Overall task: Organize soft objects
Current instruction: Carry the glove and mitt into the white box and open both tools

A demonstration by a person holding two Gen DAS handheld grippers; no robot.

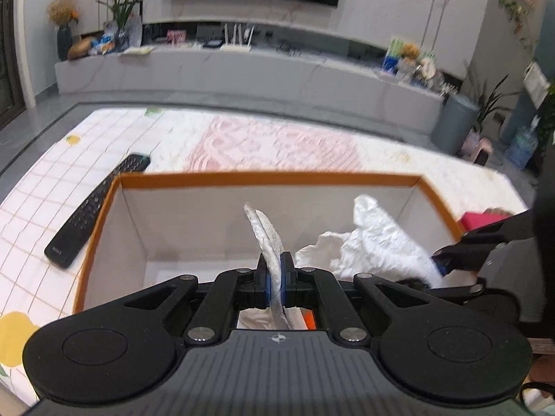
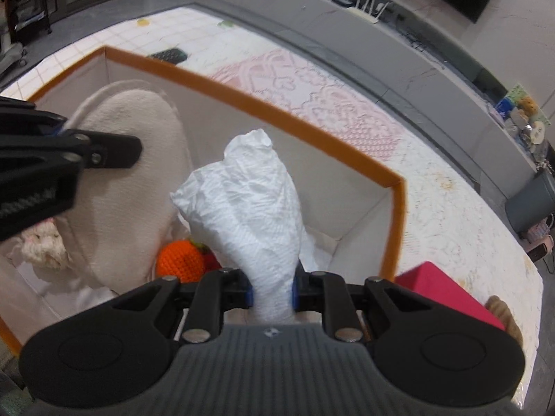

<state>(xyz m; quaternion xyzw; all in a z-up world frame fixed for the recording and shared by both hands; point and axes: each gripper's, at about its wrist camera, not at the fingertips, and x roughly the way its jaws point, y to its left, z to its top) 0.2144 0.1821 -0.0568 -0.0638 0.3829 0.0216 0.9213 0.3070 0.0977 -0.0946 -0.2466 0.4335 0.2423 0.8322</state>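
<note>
An orange-rimmed storage box [image 1: 263, 177] with white walls stands on the table; it also shows in the right wrist view [image 2: 267, 109]. My left gripper [image 1: 275, 274] is shut on a flat cream fabric pad [image 1: 267, 235], held edge-on over the box; the pad shows broadside in the right wrist view [image 2: 131, 159]. My right gripper [image 2: 272, 293] is shut on a crumpled white cloth [image 2: 249, 201], held above the box's right part; the cloth also shows in the left wrist view [image 1: 374, 242]. An orange crocheted ball [image 2: 178, 260] and a pale knitted item [image 2: 43, 246] lie inside the box.
A black remote [image 1: 99, 208] lies left of the box on the checked tablecloth [image 1: 41, 180]. A pink lace mat [image 1: 274, 145] lies beyond the box. A magenta block [image 2: 447, 294] sits right of the box. A TV cabinet [image 1: 242, 72] runs behind the table.
</note>
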